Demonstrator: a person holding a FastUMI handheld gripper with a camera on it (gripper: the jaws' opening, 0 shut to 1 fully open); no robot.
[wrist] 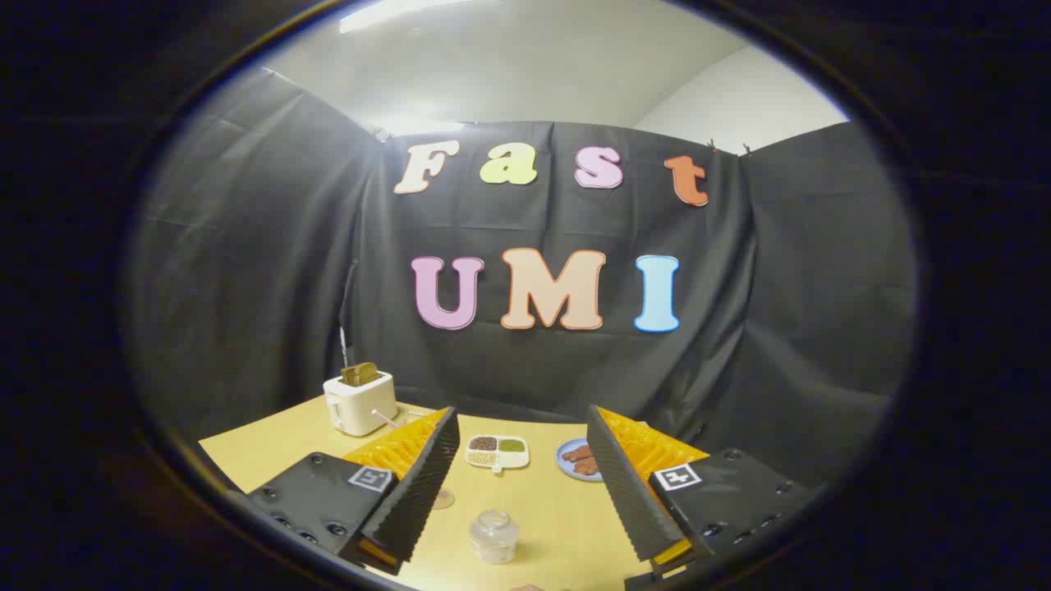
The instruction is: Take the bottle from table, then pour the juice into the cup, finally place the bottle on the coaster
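Observation:
My gripper is open and held above the yellow table, with nothing between its fingers. Below the gap between the fingers stands a small clear cup; I cannot tell whether it holds anything. A small round flat disc, possibly the coaster, peeks out from under the left finger. Nearest to me, a sliver of a pinkish object shows; I cannot tell what it is.
A white toaster with a slice of toast in it stands at the far left of the table. Beyond the fingers lie a white divided dish of grains and a blue plate with brown food. Black cloth walls close the booth behind.

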